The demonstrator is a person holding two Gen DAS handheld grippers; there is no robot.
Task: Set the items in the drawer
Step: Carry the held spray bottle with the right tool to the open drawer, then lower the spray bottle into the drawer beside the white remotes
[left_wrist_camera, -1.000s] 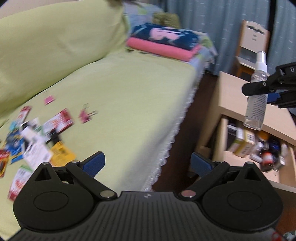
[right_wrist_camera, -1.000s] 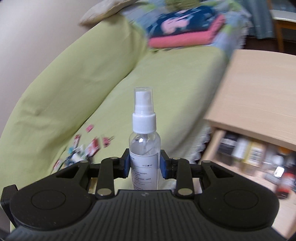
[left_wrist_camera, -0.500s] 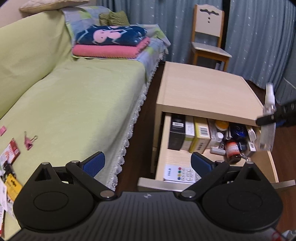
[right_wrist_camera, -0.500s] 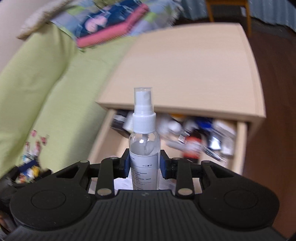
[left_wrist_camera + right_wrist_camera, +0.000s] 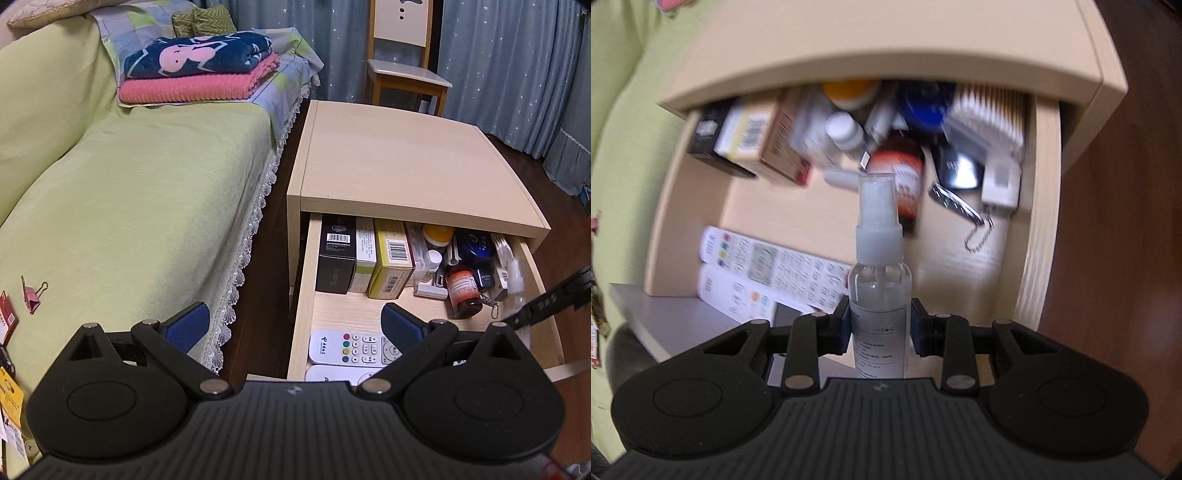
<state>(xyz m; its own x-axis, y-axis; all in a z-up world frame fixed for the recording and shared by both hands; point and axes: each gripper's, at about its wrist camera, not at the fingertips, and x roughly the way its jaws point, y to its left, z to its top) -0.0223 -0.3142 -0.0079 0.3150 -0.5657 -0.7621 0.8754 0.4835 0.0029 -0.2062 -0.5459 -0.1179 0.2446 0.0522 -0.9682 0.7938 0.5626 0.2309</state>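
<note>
The right gripper (image 5: 880,328) had its fingers closed on the lower body of one clear spray bottle (image 5: 880,295), nozzle pointing away, a hold that kept the bottle steady for carrying. The bottle hung above the open drawer (image 5: 1039,221), over its near right part, apparently for lowering onto the bare floor there. The left gripper (image 5: 293,326) had its fingers spread wide and held nothing; it hovered near the drawer's left front corner, leaving the way clear.

Counted in the drawer: two white remote controls (image 5: 354,345) side by side at the near left, three upright boxes (image 5: 364,258) at the far left, one brown bottle (image 5: 463,291) lying flat. The far right clutter was too blurred to count. One pink binder clip (image 5: 32,295) lay on the bed (image 5: 147,192), left.
</note>
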